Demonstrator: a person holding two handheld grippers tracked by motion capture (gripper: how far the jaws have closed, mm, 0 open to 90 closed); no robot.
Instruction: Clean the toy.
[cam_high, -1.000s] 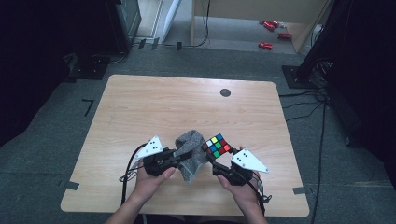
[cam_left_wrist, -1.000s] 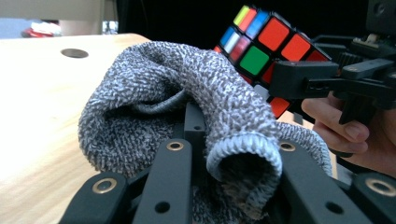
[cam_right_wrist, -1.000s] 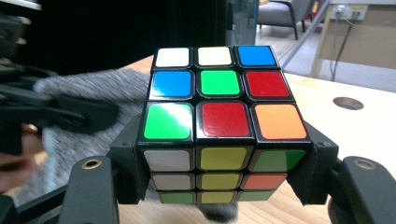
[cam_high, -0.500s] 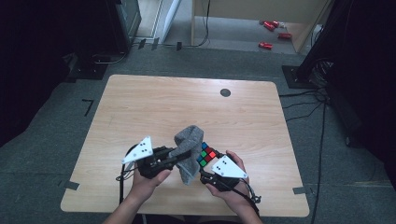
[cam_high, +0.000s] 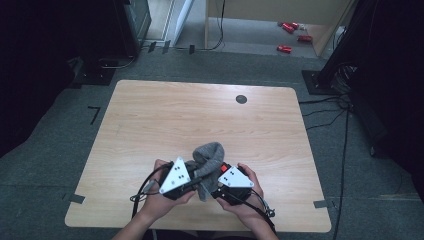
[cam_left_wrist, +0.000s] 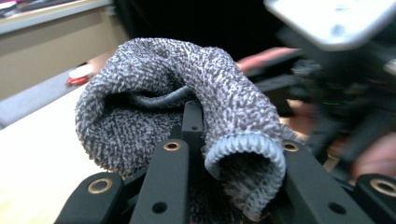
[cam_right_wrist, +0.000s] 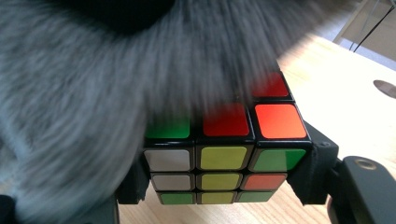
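near the front edge of the wooden table (cam_high: 150, 120), a little right of its middle, the person's two hands were brought close together, each holding a claw. the left gripper (cam_high: 192, 176) had its jaws pinched nearly together on the grey knitted sock (cam_high: 207, 154), gripping the fabric close to the ribbed cuff (cam_left_wrist: 245, 149); in the left gripper view (cam_left_wrist: 196, 140) the sock rose above and in front of the black jaws, its open mouth curled over toward the right jaw and its body bulging up and to the left. the right gripper (cam_high: 225, 182) stood about half open, its two pads pressed against opposite sides of the rubik's cube (cam_right_wrist: 224, 154), so the cube sat squarely between the jaws. in the right gripper view (cam_right_wrist: 219, 186) the cube's near face showed white, yellow, green and orange tiles, and its top showed green, red and orange ones; the sock (cam_right_wrist: 93, 93), blurred, draped over the cube's far and left part, touching its top. from above, the sock stood bunched between the two grey three-cornered plates, just beyond the hands, with the cube tucked under its right side and mostly hidden by the fabric and the plate. a small dark round disc (cam_high: 241, 99) lay near the table's far edge, well apart from the hands.
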